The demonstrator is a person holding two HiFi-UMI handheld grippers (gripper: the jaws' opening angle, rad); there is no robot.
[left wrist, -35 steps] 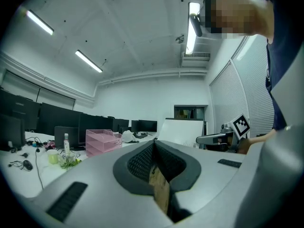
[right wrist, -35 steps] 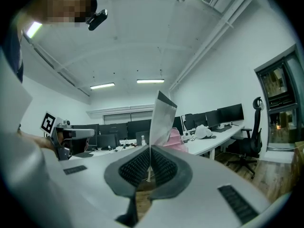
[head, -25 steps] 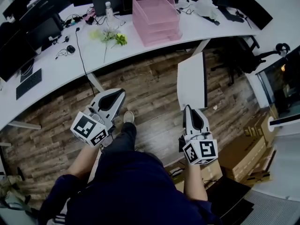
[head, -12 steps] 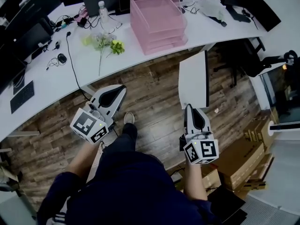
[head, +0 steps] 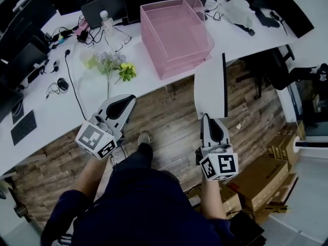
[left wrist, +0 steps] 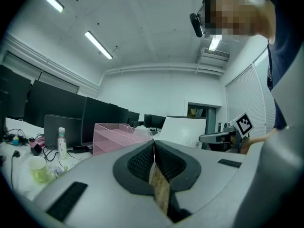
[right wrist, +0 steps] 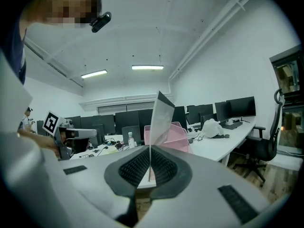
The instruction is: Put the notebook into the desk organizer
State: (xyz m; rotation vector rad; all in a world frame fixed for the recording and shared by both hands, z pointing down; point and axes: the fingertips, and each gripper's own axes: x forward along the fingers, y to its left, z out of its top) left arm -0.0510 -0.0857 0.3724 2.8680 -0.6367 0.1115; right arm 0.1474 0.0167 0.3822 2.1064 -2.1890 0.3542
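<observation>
The pink tiered desk organizer [head: 177, 32] stands on the white desk [head: 77, 94] ahead of me; it also shows as the organizer [left wrist: 114, 137] and the organizer [right wrist: 179, 139] in the two gripper views. My right gripper [head: 207, 119] is shut on the bottom edge of the notebook [head: 210, 88], a thin white book with a dark cover that stands upright over the wooden floor, short of the desk. In the right gripper view the notebook [right wrist: 160, 120] rises from between the closed jaws of the right gripper [right wrist: 150, 151]. My left gripper [head: 129, 98] is shut and empty, level with it on the left.
Yellow-green flowers [head: 110, 65], a bottle [head: 106, 20], cables, a mouse and dark monitors lie on the desk left of the organizer. A white bag [head: 237, 9] sits to its right. An office chair [head: 271, 65] and cardboard boxes [head: 261, 176] stand at the right.
The desk and organizer have come nearer and lower in the head view as I stepped toward them. Both grippers keep their places, the right still gripping the notebook.
</observation>
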